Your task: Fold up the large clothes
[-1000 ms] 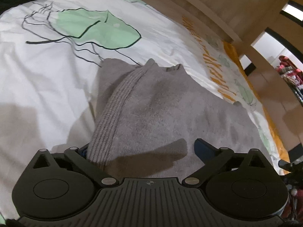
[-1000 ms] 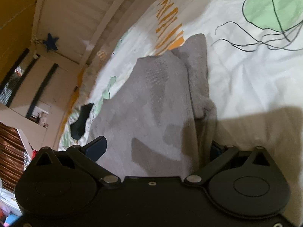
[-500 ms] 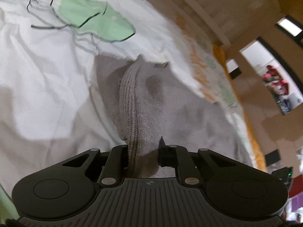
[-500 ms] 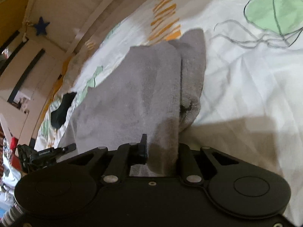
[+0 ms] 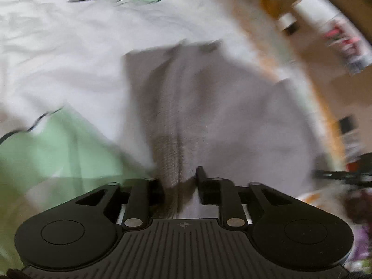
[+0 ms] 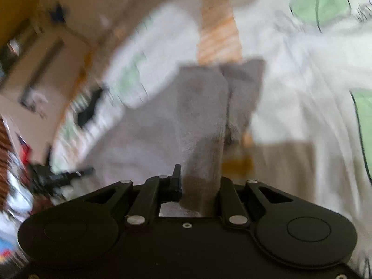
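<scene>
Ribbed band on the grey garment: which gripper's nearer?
Left. The left gripper has the ribbed band between its opening jaws; the right gripper, jaws also opening, pinches a plain edge of the grey garment.

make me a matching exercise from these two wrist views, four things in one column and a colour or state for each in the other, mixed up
Things:
1. garment
2. bedsheet
3. left gripper
4. stripes on the sheet's edge

Colour or state:
a. orange
b. white with green shapes outlined in black
c. grey, bunched and pulled up at two ends
d. black, its jaws close together with ribbed cloth between them

Pairs: 1-c, 2-b, 3-d, 4-a
</scene>
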`<state>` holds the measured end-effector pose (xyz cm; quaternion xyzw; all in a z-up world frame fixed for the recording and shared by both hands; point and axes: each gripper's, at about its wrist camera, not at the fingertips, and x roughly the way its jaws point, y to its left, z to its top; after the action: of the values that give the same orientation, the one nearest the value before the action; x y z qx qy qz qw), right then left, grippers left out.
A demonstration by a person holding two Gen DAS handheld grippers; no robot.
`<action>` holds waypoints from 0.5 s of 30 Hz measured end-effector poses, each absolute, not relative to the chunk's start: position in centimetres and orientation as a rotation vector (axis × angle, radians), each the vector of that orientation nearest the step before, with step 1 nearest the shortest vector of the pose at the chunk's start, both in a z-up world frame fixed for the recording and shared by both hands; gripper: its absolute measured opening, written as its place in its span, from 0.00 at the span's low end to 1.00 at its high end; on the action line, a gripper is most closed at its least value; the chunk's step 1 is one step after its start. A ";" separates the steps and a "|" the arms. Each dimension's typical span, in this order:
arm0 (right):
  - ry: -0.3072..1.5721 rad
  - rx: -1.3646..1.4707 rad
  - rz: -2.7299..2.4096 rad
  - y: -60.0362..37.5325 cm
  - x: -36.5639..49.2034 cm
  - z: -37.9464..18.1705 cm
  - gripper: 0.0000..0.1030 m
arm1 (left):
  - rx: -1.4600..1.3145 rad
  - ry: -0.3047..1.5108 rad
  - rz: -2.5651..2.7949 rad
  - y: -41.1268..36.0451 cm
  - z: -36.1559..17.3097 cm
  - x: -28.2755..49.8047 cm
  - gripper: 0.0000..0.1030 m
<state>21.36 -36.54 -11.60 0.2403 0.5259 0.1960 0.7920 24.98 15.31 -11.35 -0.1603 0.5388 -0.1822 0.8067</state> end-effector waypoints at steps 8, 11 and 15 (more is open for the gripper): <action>1.088 0.313 0.280 -36.0 20.3 -8.7 0.69 | -0.102 0.867 -0.276 11.6 -5.0 22.8 0.37; 0.966 0.249 0.231 -35.8 19.1 -6.0 0.74 | -0.134 0.742 -0.263 10.5 -3.2 22.3 0.62; 0.806 0.212 0.232 -34.2 19.4 -4.6 0.76 | -0.126 0.654 -0.259 8.3 -2.8 23.2 0.72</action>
<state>19.44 -34.18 -4.58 0.1028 0.3908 0.1122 0.9078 23.15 8.30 -2.80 -0.0615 0.3201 -0.1269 0.9368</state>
